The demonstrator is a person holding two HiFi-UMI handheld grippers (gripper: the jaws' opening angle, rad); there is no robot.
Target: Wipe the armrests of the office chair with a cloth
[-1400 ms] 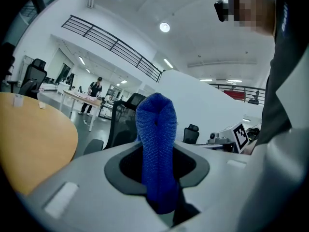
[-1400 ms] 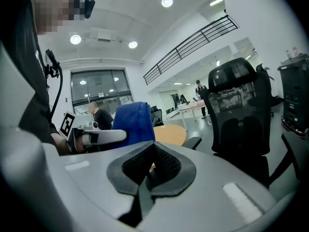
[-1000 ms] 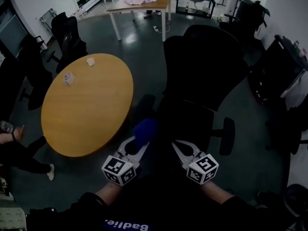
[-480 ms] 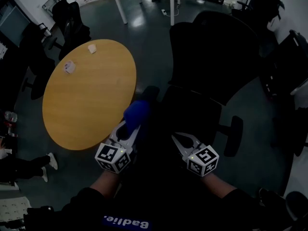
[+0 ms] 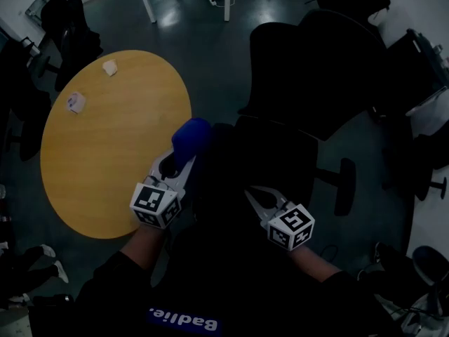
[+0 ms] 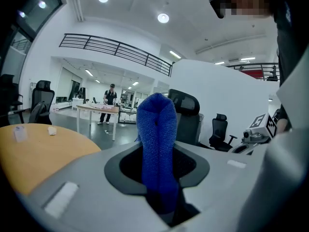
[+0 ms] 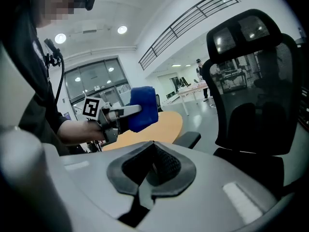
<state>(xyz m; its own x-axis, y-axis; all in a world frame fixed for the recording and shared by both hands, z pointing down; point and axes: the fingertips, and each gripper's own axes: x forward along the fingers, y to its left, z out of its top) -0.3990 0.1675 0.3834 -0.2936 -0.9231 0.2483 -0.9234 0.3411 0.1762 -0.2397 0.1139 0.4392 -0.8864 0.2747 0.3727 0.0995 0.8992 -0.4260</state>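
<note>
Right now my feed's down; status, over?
Left tongs shut on blue cloth. Right tongs shut, empty. Cloth near chair armrest, contact unclear.

1. White lettering is showing on a blue strip (image 5: 184, 322) across the person's dark top (image 5: 231, 286), at the bottom edge of the head view.
2. The left marker cube (image 5: 153, 203) on the left gripper (image 5: 179, 161) is showing black-and-white square code patterns, with no letters or numbers.
3. The right marker cube (image 5: 291, 227) on the right gripper (image 5: 254, 196) is showing the same kind of patterns.
4. Nothing else is reading as text.
</note>
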